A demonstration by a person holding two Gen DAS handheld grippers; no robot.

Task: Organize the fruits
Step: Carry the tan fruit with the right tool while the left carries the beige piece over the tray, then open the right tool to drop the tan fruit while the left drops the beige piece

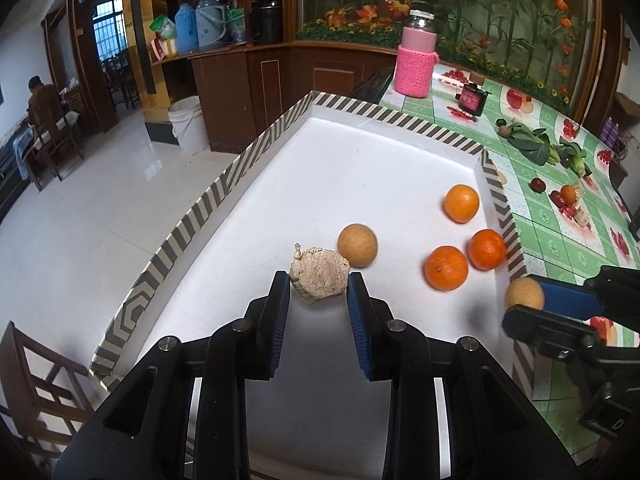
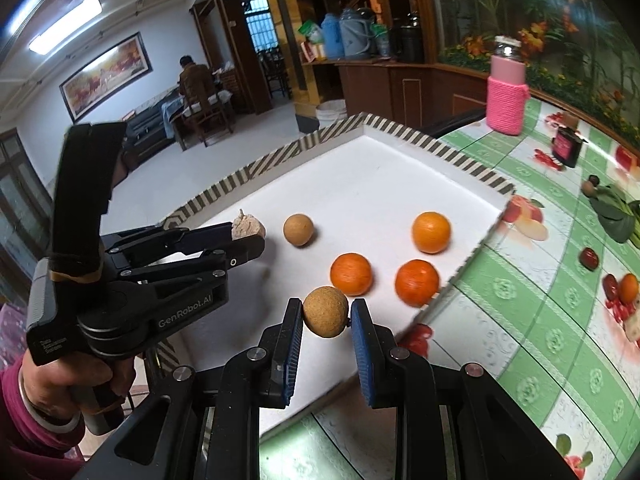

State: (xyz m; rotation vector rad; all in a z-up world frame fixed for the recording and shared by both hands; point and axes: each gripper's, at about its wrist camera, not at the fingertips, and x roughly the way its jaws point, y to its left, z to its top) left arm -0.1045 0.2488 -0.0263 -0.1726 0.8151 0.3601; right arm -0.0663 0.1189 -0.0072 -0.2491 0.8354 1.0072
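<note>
Left wrist view: the left gripper (image 1: 319, 280) was clenched on a pale, rough, lumpy fruit (image 1: 319, 276), its blue pads pressing both sides, above the white tray (image 1: 348, 152) with the striped rim. Only the tips of the right gripper (image 1: 524, 300) entered this view at the right edge, closed on a tan round fruit (image 1: 524, 294) over the tray's right rim.

Right wrist view: the right gripper (image 2: 326, 314) grasped that tan round fruit (image 2: 325, 311) between its pads, above the tray's (image 2: 360, 168) near corner. This view alone showed the whole left gripper (image 2: 248, 236) from the side, the person's hand (image 2: 80, 372) on its handle, and the lumpy fruit (image 2: 248, 227) protruding from its tips.

On the tray floor lay a second tan fruit (image 1: 357, 245), just beyond the lumpy fruit, and three oranges (image 1: 446, 267) (image 1: 487, 249) (image 1: 461, 203) grouped near the right rim, between the two grippers. A pink bottle (image 1: 415, 62) stood on the green tablecloth (image 1: 560, 240) behind.
</note>
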